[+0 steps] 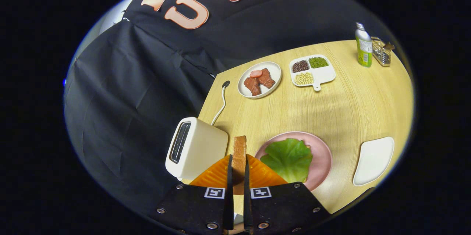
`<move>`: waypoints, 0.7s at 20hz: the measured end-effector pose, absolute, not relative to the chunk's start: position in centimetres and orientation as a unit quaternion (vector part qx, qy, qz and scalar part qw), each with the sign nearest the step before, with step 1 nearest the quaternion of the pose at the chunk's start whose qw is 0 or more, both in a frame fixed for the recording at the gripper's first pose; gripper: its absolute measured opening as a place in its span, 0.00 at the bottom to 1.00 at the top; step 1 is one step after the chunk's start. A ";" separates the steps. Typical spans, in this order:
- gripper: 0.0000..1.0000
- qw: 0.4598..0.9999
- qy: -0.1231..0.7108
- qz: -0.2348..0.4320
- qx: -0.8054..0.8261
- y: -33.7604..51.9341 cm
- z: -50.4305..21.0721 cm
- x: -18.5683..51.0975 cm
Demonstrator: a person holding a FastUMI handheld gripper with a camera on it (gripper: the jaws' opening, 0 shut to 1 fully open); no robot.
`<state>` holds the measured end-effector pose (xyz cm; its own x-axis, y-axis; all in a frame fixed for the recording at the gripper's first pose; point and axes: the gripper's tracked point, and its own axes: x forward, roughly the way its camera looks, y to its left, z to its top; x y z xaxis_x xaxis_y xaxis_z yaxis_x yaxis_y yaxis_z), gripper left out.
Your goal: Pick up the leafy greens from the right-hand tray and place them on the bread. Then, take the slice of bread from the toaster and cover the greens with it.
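Pinching one slice of bread [239, 154] edge-on, the tongs [237, 170] are closed down narrow with both fingers pressed on its sides, the slice standing upright between them over the wooden table [353, 106]. Just at 10 o'clock from the fingers sits one white toaster [193, 148], slot up, its cord [220, 106] trailing off toward 12. At about 2 o'clock, close by, is one pink plate [322, 154] with the leafy greens [289, 157] spread on it; can't tell what's under the leaf. Further at 3 o'clock there's one white tray [373, 159], near the table's edge. Way out around 12 to 1 o'clock: one round plate of meat pieces [259, 79], one divided dish [312, 70] with three kinds of beans, one green bottle [363, 45] and a small rack [382, 52] beside it. Lots of bare tabletop in the middle between the pink plate and those far dishes.
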<state>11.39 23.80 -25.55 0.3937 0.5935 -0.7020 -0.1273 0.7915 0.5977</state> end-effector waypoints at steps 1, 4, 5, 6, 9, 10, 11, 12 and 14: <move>0.11 0.801 0.501 0.224 0.240 23.3 -26.1 11.6; 0.11 0.791 0.499 0.231 0.268 22.7 -27.5 11.3; 0.11 0.788 0.499 0.234 0.275 22.6 -28.1 11.2; 0.11 0.785 0.500 0.237 0.279 22.4 -28.9 11.0; 0.11 0.777 0.499 0.244 0.296 22.1 -30.5 10.9; 0.11 0.775 0.499 0.244 0.301 22.1 -31.3 10.8; 0.11 0.775 0.499 0.244 0.302 21.7 -32.0 10.9; 0.11 0.776 0.499 0.240 0.303 21.3 -32.7 11.0; 0.11 0.773 0.501 0.236 0.311 20.7 -33.8 10.9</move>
<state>10.88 20.75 -33.85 0.3870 0.6761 -0.6270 -0.0535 0.6953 0.7168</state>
